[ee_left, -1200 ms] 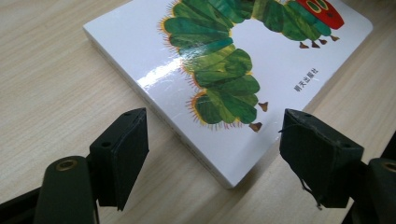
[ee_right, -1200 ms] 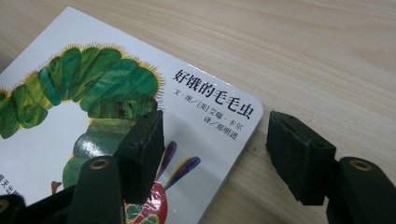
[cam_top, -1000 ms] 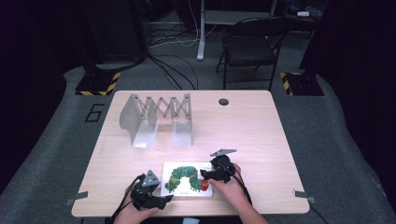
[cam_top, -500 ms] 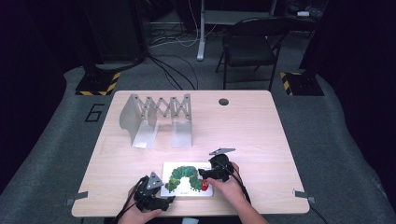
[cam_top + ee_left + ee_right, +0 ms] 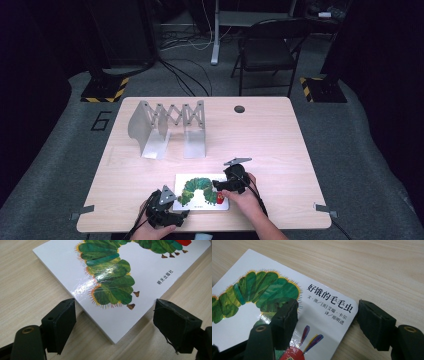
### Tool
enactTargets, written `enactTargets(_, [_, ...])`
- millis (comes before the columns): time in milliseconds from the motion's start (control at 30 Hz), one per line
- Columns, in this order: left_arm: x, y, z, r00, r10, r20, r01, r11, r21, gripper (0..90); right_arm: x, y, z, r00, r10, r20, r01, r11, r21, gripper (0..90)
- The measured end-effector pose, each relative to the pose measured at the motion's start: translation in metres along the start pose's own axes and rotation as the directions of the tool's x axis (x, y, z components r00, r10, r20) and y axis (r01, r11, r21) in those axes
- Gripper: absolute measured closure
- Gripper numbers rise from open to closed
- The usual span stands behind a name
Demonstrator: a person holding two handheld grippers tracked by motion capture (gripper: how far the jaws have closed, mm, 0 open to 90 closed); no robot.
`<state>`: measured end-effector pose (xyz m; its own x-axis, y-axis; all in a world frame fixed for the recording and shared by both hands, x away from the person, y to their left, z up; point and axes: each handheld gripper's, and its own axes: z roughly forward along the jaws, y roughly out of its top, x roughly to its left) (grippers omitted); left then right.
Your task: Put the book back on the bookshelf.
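Working at: we hold both grippers at the near edge of the table [image 5: 280, 150], one at each end of a picture book [image 5: 201, 191].
Book: it lies flat on the table, cover up, a green caterpillar arched across white card, a red patch at its right end and Chinese lettering in black by the corner.
Left gripper [image 5: 172, 214]: our jaws stand wide, one on either side of the book's near left corner; in the left gripper view [image 5: 113, 322] the corner pokes in between the pads and neither pad touches it. They have just been opening a little.
Right gripper [image 5: 220, 186]: our jaws stand wide here too, and have just been opening; in the right gripper view [image 5: 327, 320] one pad hangs over the cover, the other sits off the book's edge over bare wood, and we see no pinch on the card.
Around us: a grey metal folding rack [image 5: 167, 127] stands well apart at the far left of the table, two plates joined by a zigzag lattice.
In the rack: its slots hold nothing that we can see.
Table hole: a dark round grommet [image 5: 239, 109] sits near the far edge.
Between book and rack: bare wood.
Beyond the table: a folding chair [image 5: 267, 47] and loose cables [image 5: 185, 75] on the grey floor.
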<state>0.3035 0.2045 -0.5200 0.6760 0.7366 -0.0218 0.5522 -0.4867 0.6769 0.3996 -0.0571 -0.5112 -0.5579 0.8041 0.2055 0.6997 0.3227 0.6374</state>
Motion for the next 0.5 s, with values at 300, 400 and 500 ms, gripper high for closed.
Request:
enactTargets(300, [-0.0044, 0.0003, 0.0022, 1.0, 0.001, -0.006, -0.001, 1.0, 0.0, 18.0, -0.0023, 0.001, -0.0004, 0.9999, 0.013, 0.01, -0.013, 1.0, 0.001, 32.8])
enactTargets(400, [-0.004, 0.0006, 0.002, 1.0, 0.004, -0.006, -0.004, 1.0, 0.005, 17.9, -0.0037, 0.0014, -0.0009, 0.9999, 0.013, 0.01, -0.013, 1.0, 0.005, 34.2])
enactTargets(500, [-0.0049, 0.0005, 0.0032, 0.9997, 0.019, -0.017, -0.019, 0.9998, 0.0, 16.9, -0.0036, 0.0016, -0.0012, 0.9998, 0.012, 0.014, -0.012, 1.0, 0.005, 34.3])
